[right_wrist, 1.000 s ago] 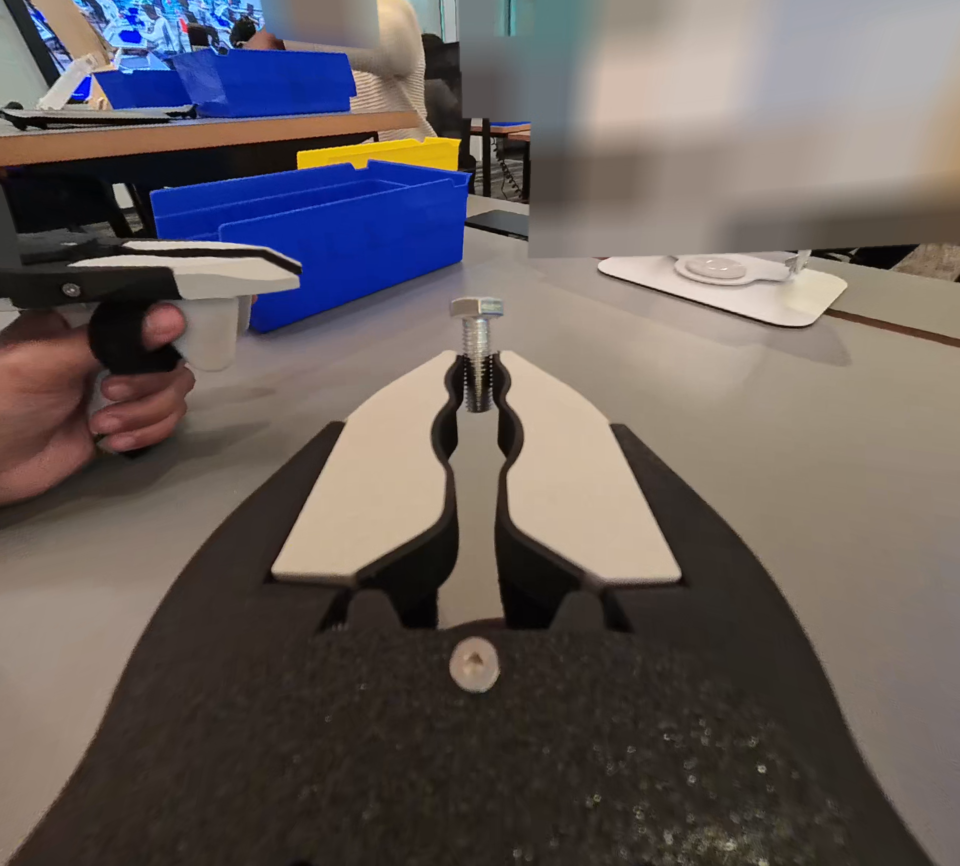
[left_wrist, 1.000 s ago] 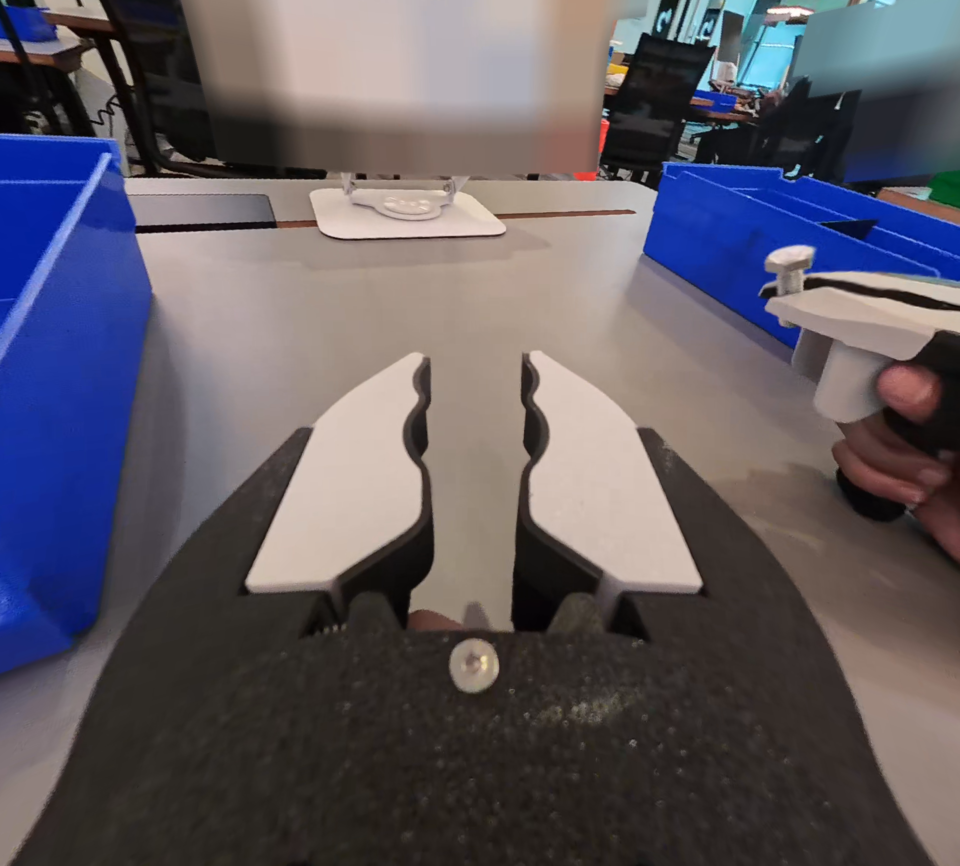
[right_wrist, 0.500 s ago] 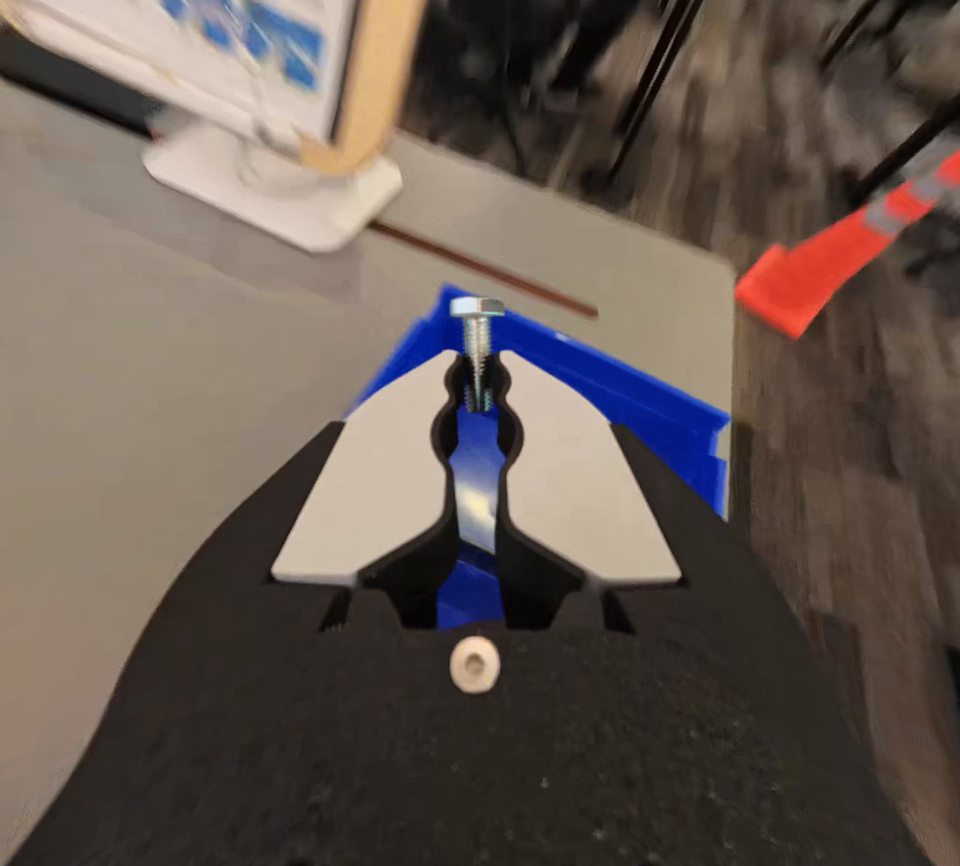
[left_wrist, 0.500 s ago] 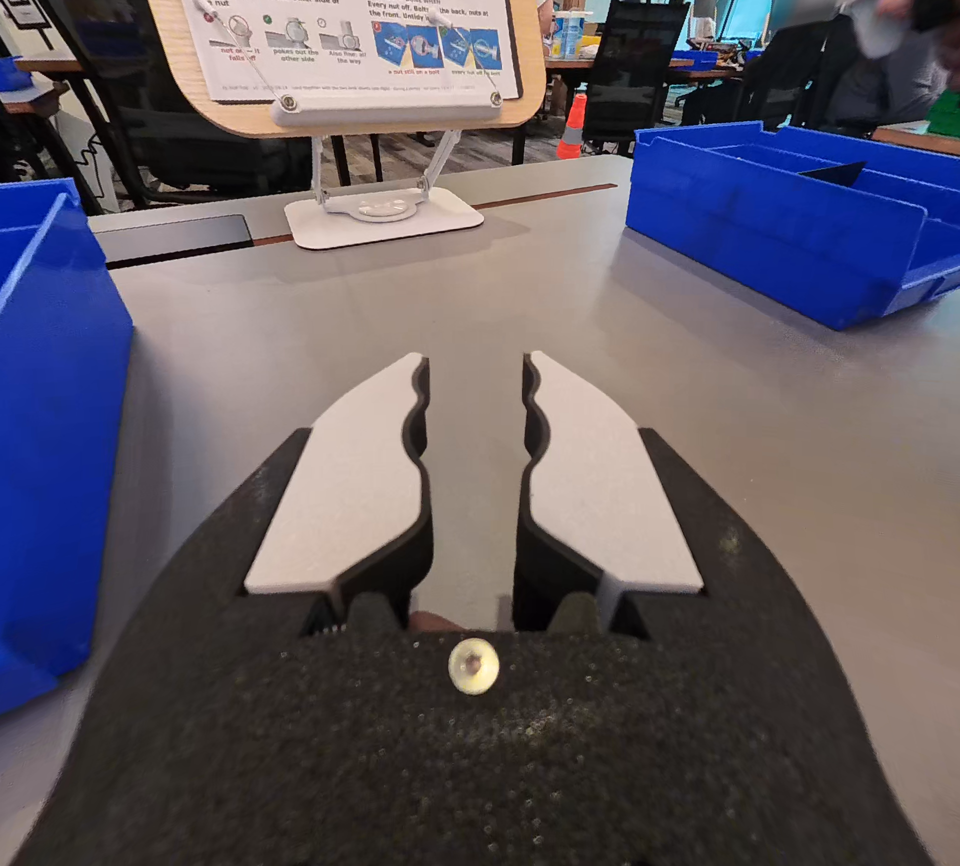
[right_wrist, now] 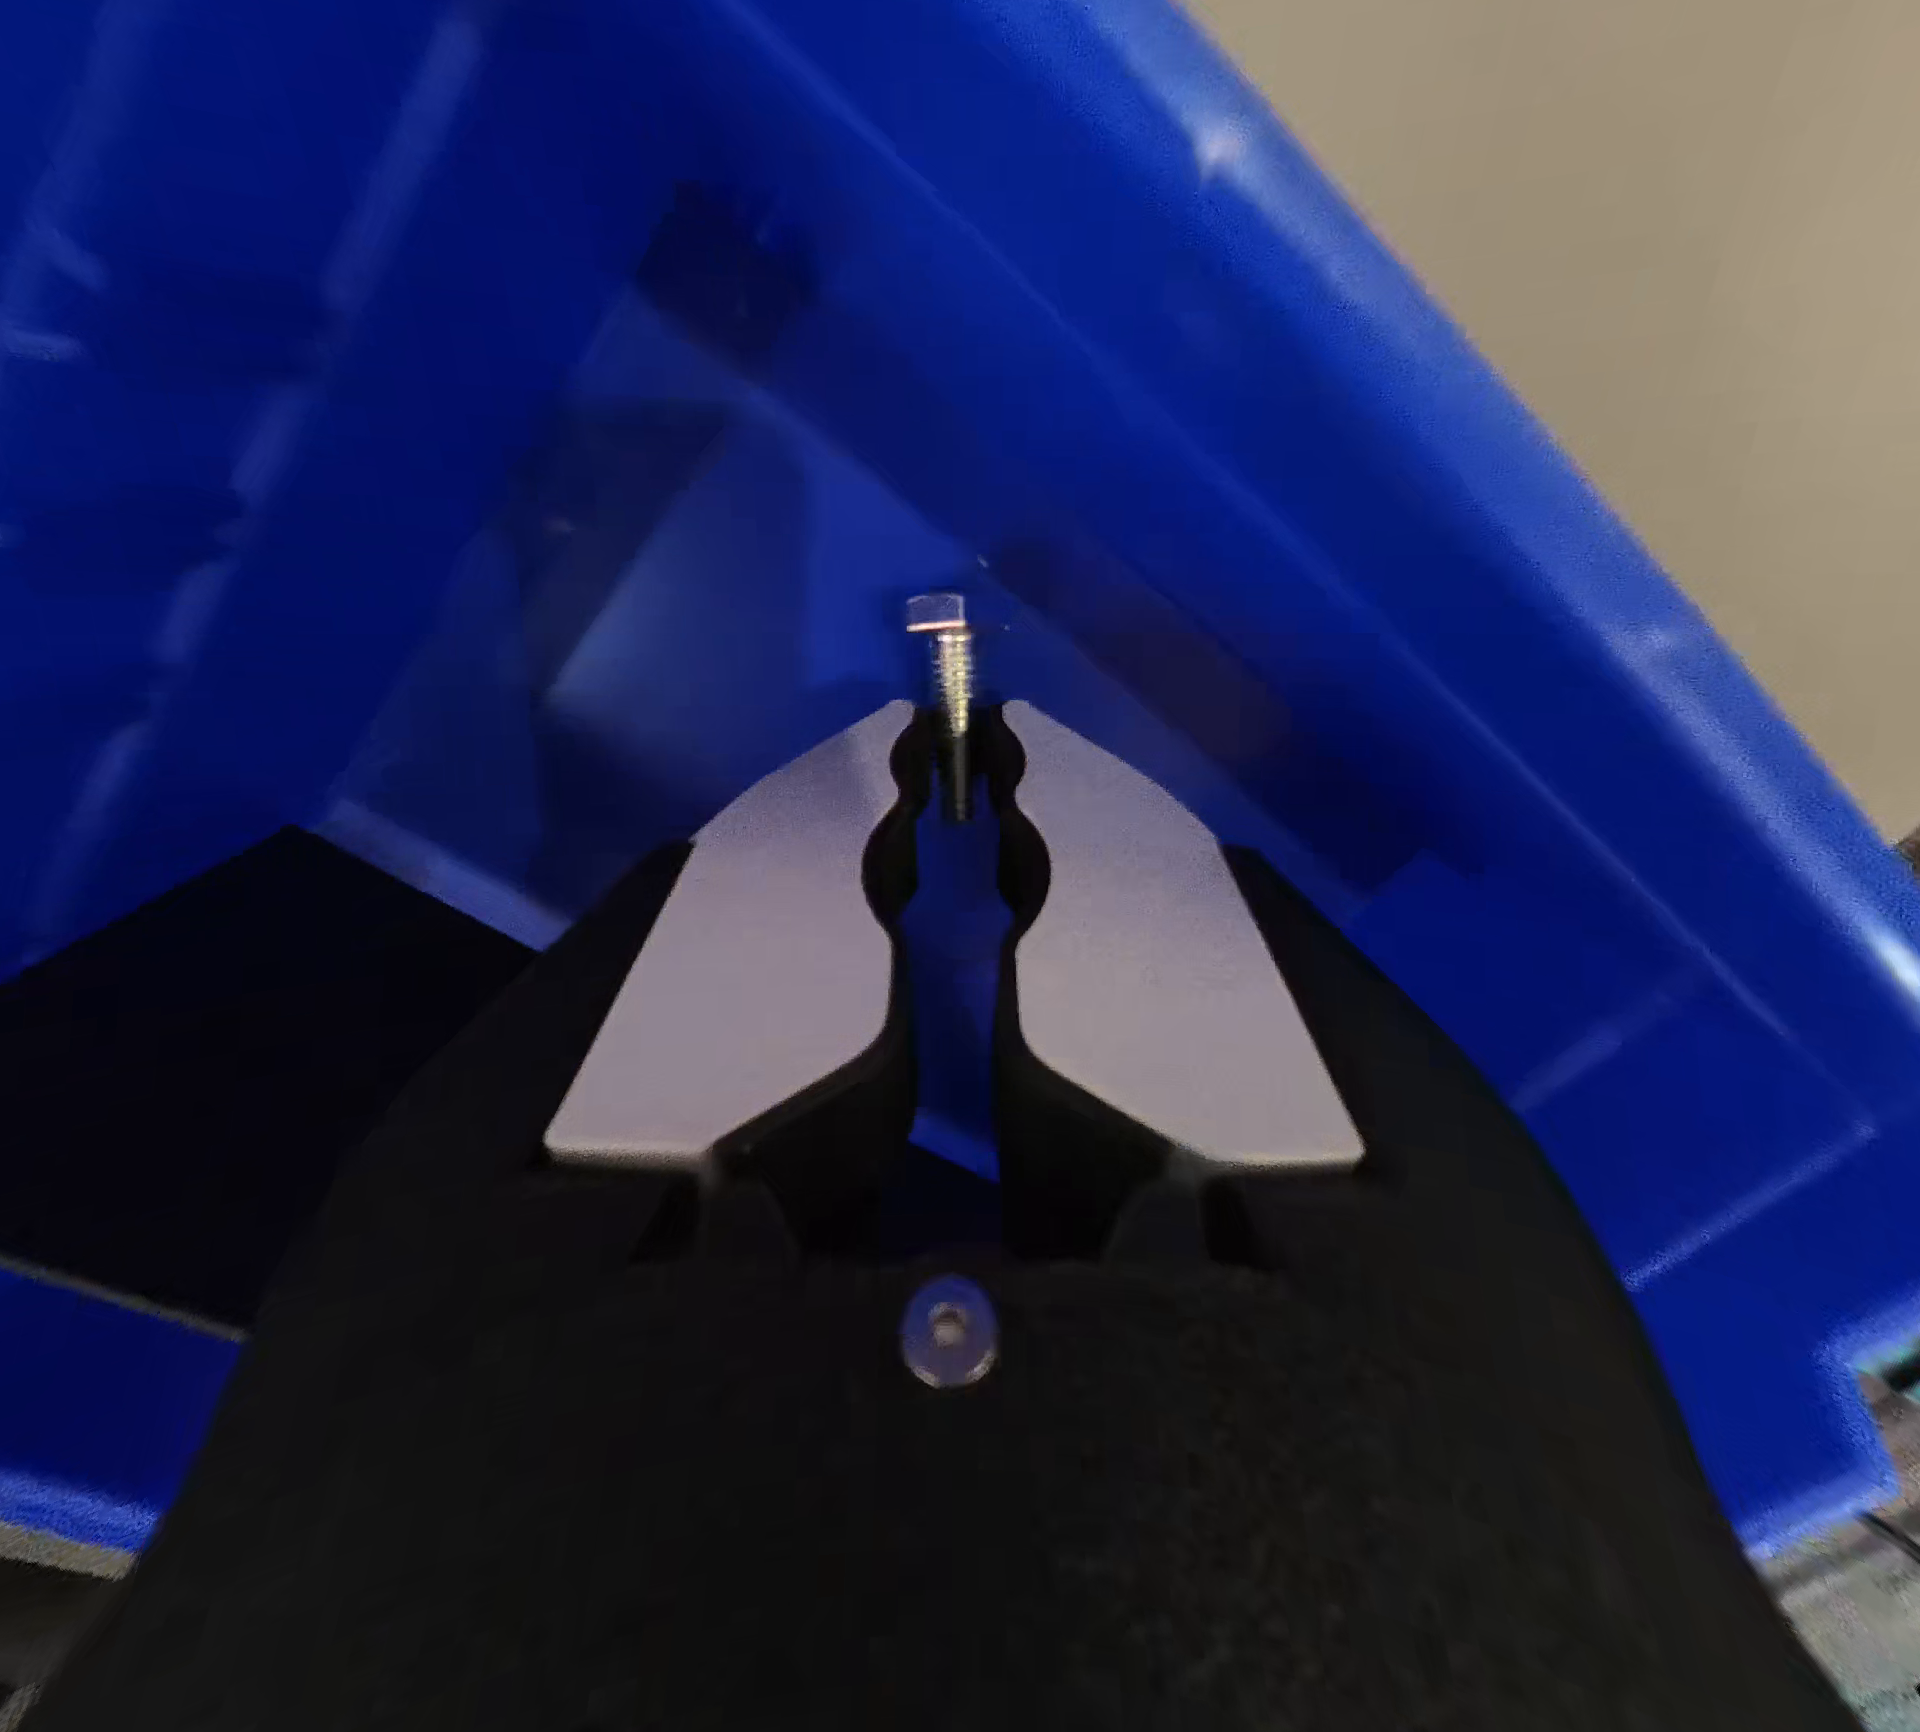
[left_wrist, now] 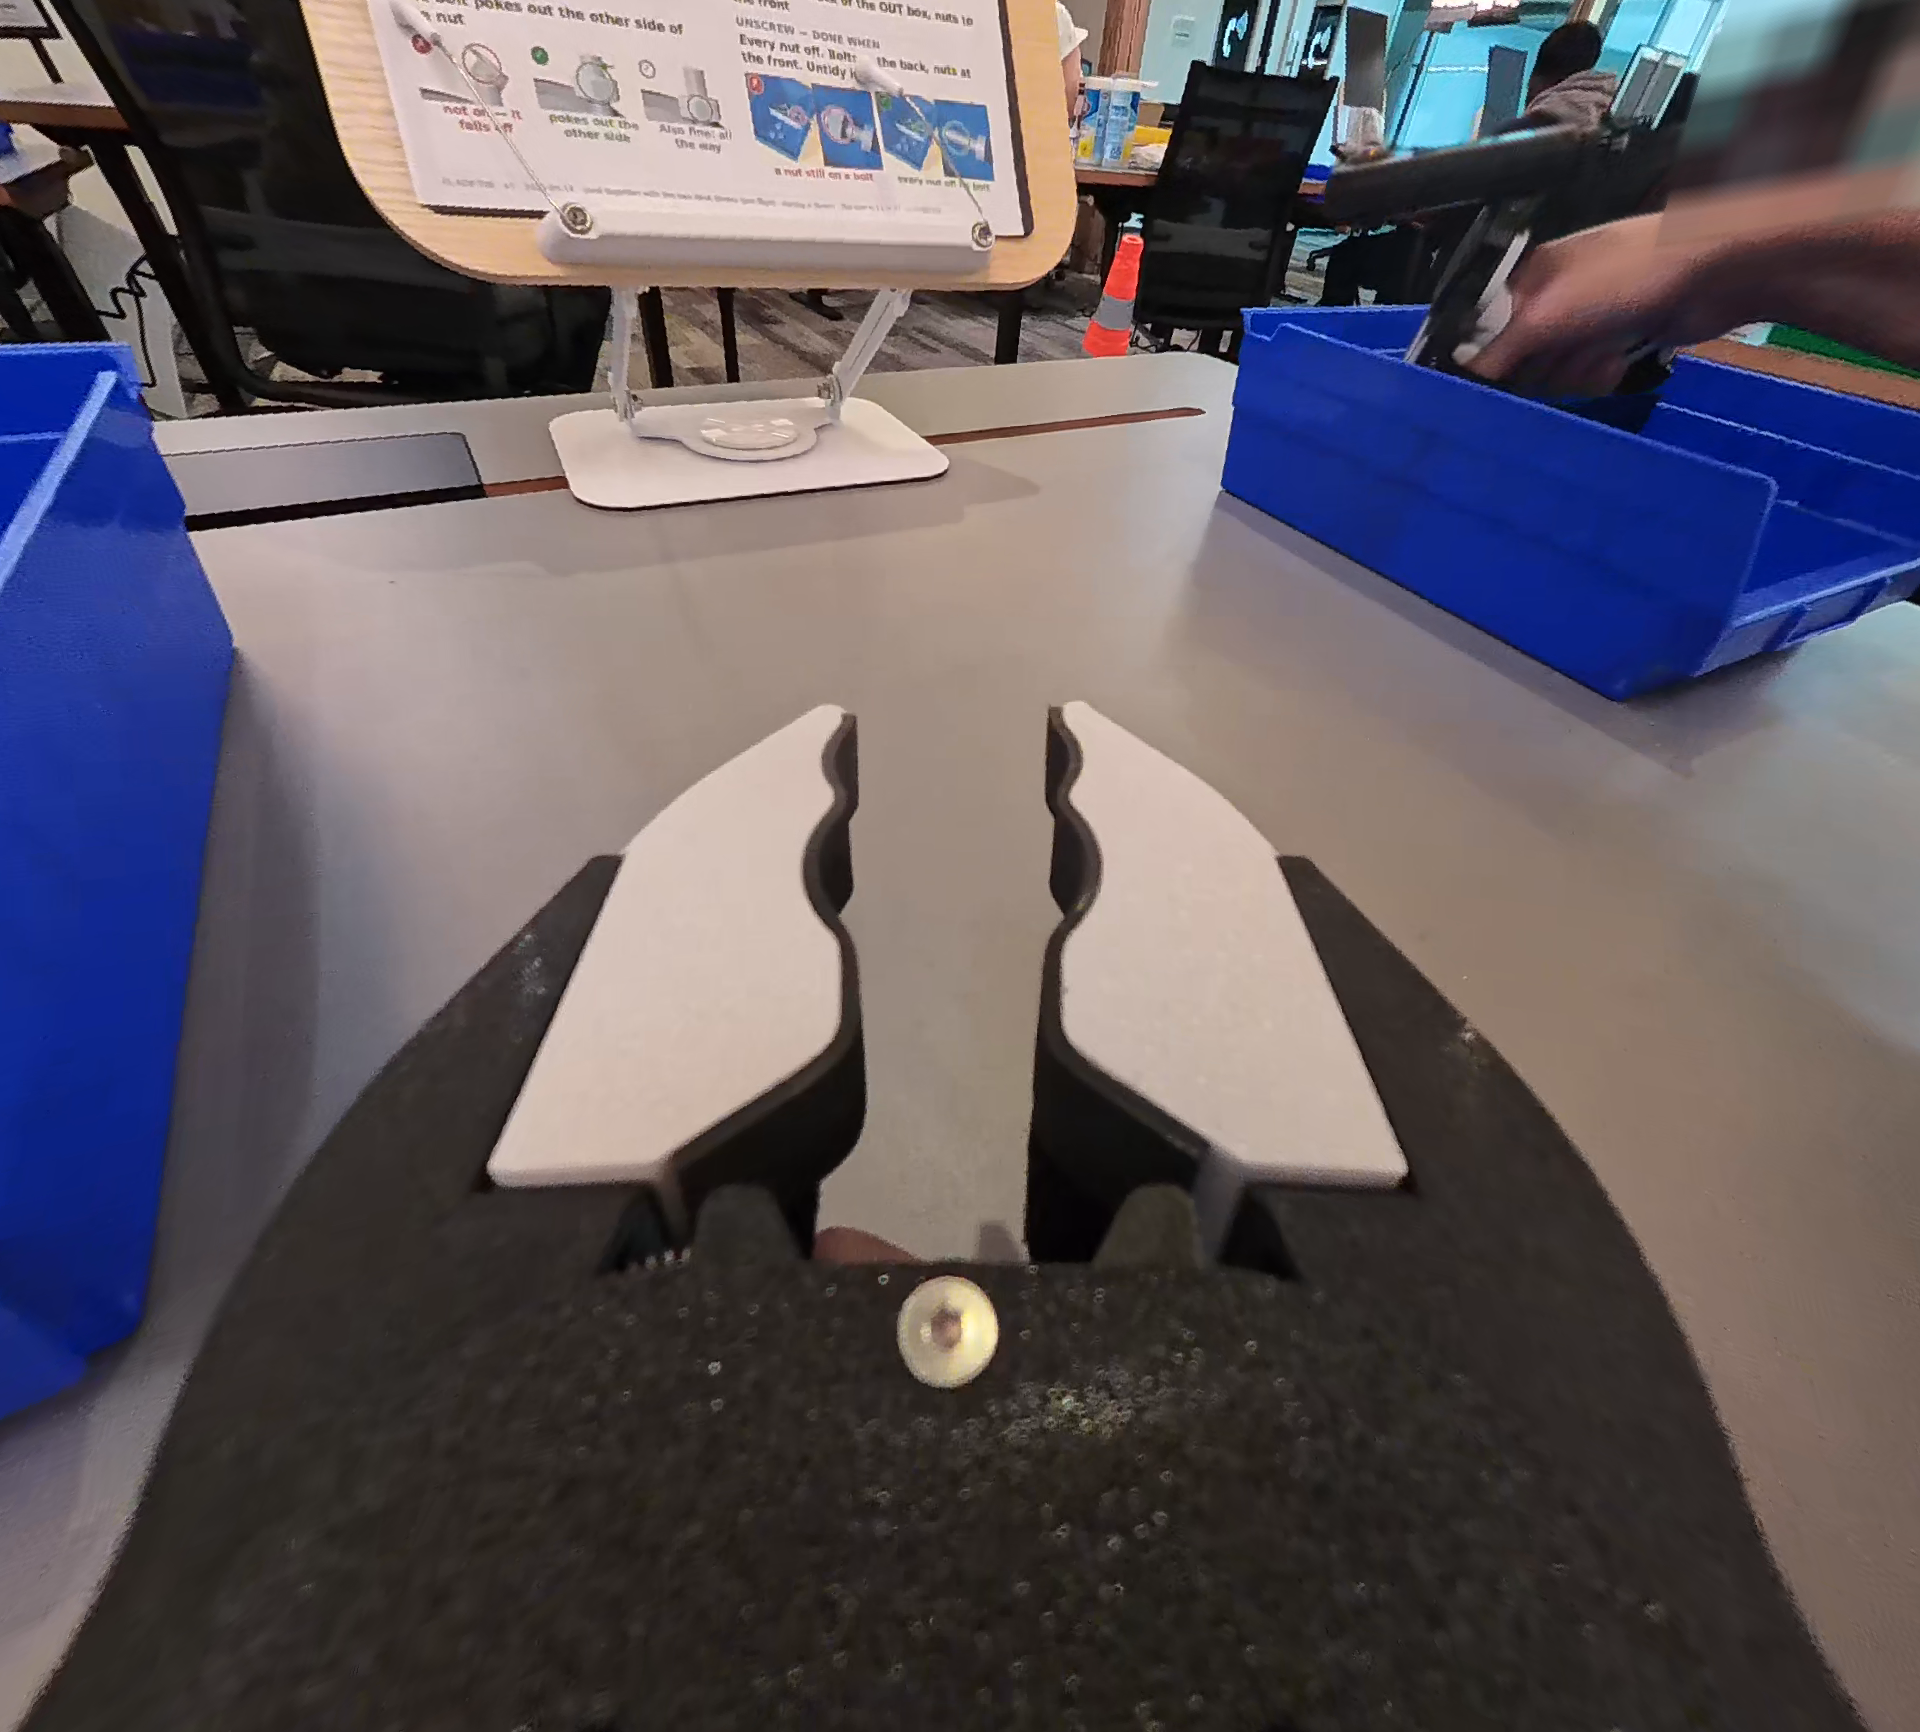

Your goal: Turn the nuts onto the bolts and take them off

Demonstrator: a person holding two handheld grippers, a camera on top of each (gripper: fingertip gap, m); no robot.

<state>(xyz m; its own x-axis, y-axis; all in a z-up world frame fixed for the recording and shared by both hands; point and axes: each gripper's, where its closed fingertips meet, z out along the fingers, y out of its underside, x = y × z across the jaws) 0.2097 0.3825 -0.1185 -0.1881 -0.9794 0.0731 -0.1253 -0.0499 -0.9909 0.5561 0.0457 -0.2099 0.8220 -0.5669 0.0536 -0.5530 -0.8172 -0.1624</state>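
Note:
My right gripper (right_wrist: 956,716) is shut on a silver hex-head bolt (right_wrist: 945,674). It holds the bolt by the threaded shank, head forward, down inside the right blue bin (right_wrist: 1351,332), close to an inner corner. No nut shows on the bolt. In the left wrist view the right gripper (left_wrist: 1475,311) is a blur, pointing down into that bin (left_wrist: 1496,529). My left gripper (left_wrist: 951,726) is open and empty, low over the grey table (left_wrist: 935,602).
A second blue bin (left_wrist: 94,799) stands close at the left. An instruction board on a white stand (left_wrist: 748,446) stands at the back middle. A person's hand (left_wrist: 1621,300) holds the right gripper. Chairs and an orange cone lie beyond the table.
My right gripper has swung away from the table's middle and dipped into the right blue bin, still holding the bolt. The left gripper has stayed open and tilted slightly up.

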